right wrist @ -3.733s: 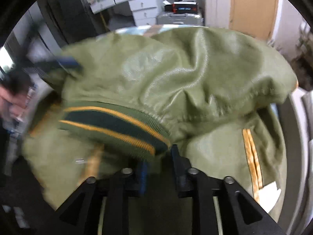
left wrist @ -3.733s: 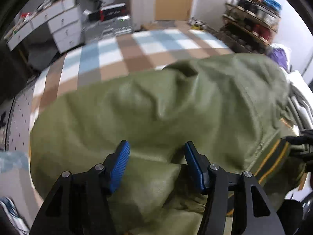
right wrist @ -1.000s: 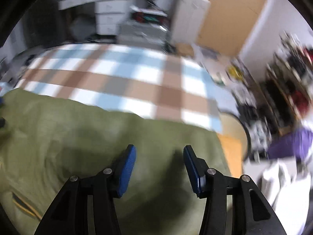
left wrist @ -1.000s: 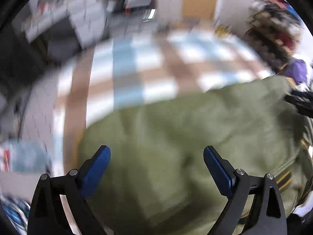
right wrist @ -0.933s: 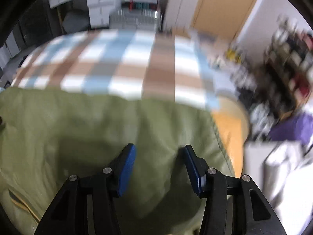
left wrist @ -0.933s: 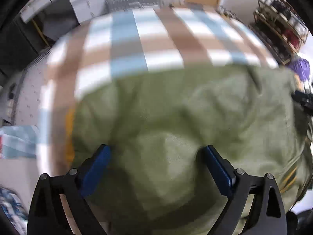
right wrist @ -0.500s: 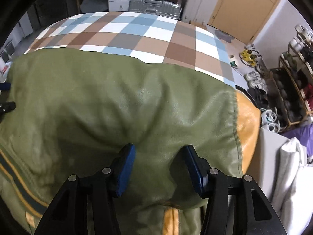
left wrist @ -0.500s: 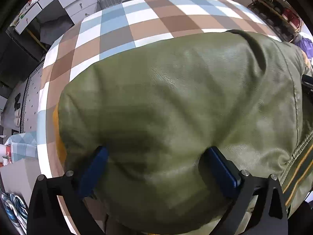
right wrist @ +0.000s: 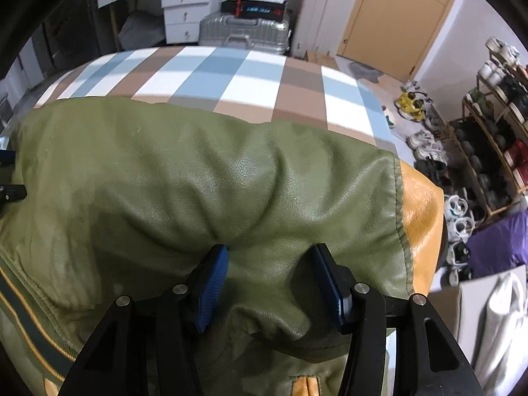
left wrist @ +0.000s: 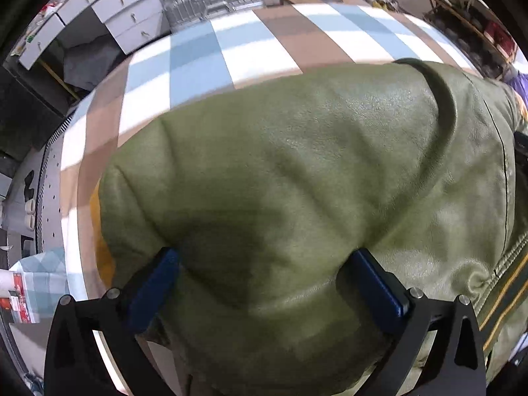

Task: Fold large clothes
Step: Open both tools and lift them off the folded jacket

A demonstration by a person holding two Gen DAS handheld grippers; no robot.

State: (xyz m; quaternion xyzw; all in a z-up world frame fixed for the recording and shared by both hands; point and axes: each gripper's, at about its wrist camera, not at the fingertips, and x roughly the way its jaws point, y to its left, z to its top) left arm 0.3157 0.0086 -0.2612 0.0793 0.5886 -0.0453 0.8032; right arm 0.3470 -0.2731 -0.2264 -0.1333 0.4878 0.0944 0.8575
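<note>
An olive green leather jacket [left wrist: 297, 171] with orange sleeves and a striped green-and-yellow hem [left wrist: 501, 293] lies folded on a checked bed cover [left wrist: 250, 49]. My left gripper [left wrist: 264, 264] is open wide, its blue pads pressed down on the jacket's near left part. My right gripper [right wrist: 269, 267] is open, its pads pressed on the jacket [right wrist: 198, 178] near its right end, beside an orange sleeve [right wrist: 419, 217]. Jacket leather bulges between each pair of fingers.
The checked bed cover [right wrist: 231, 76] stretches beyond the jacket. White drawers [right wrist: 184, 3] and a silver suitcase [right wrist: 244, 31] stand behind the bed. A shoe rack [right wrist: 488, 151] and a purple bag [right wrist: 495, 244] are at the right. White cloth [right wrist: 495, 330] lies at the near right.
Both grippers came down from above the jacket and now press into it. The left view has moved closer to the leather. The jacket lies as before.
</note>
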